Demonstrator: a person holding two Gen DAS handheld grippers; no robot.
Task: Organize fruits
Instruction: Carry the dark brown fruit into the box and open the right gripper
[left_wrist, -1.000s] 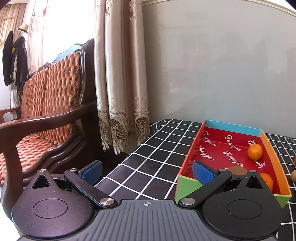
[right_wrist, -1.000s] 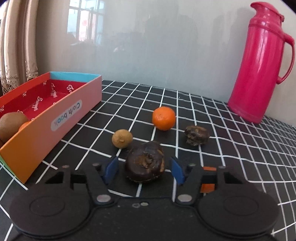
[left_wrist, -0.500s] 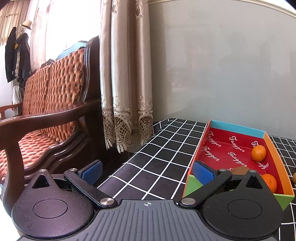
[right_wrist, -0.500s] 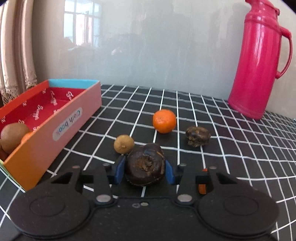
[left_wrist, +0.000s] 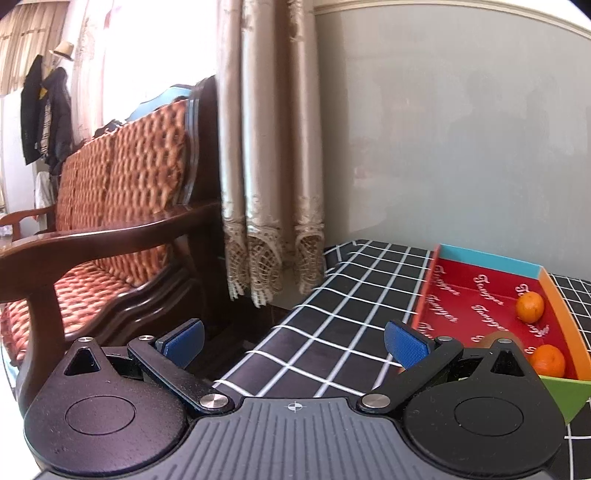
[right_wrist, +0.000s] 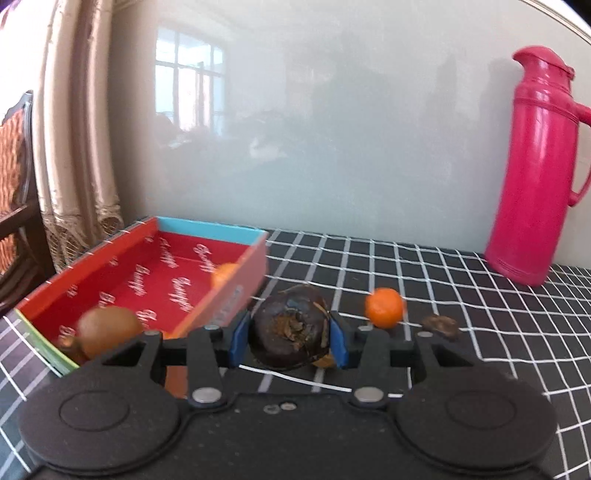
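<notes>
Blue fingers (right_wrist: 338, 341) clamp a dark fruit (right_wrist: 290, 332) (right); left gripper (left_wrist: 293, 338) gapes empty

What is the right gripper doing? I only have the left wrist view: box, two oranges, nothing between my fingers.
Observer: The right gripper is shut on a dark, wrinkled fruit, close beside the box's pink side wall.
Operator: Anything left on the table?
Observer: Yes, an orange and a small dark shrivelled fruit lie on the checked cloth, right of the held one.
Operator: Anything in the box I'm missing?
Observer: A brown kiwi-like fruit sits at its near end.
</notes>
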